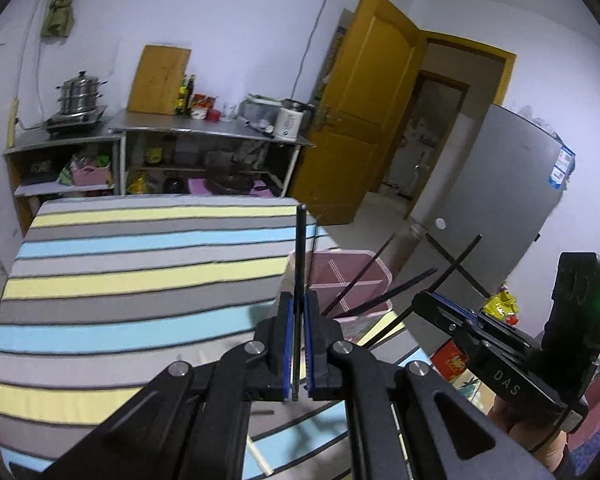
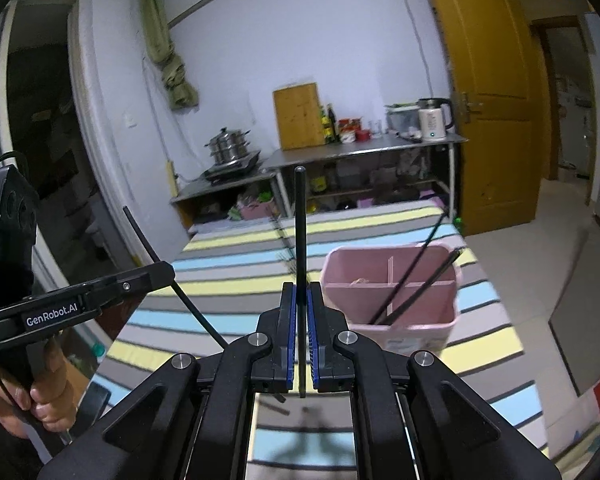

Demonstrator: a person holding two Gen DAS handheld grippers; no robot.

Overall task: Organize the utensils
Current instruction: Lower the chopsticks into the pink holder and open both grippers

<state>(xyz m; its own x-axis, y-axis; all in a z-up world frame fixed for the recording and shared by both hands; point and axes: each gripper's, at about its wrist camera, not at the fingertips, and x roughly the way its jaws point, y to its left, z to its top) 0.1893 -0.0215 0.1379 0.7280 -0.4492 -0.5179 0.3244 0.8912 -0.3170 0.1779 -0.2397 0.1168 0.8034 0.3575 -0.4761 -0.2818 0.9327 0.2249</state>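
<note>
Both jaws clamp 1 black chopstick (image 1: 300, 280) each

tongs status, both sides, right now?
Left tongs: closed, holding one black chopstick.
Right tongs: closed, holding another black chopstick.

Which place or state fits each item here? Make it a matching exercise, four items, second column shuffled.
Items:
1. left claw
2. pink holder
3. steamer pot
4. kettle

States:
A. on the striped cloth, two black chopsticks in it
B. on the metal counter beside the yellow door
C. shut on a single black chopstick
D. on the stove, lower shelf unit

Pairs: 1-C, 2-A, 3-D, 4-B
</note>
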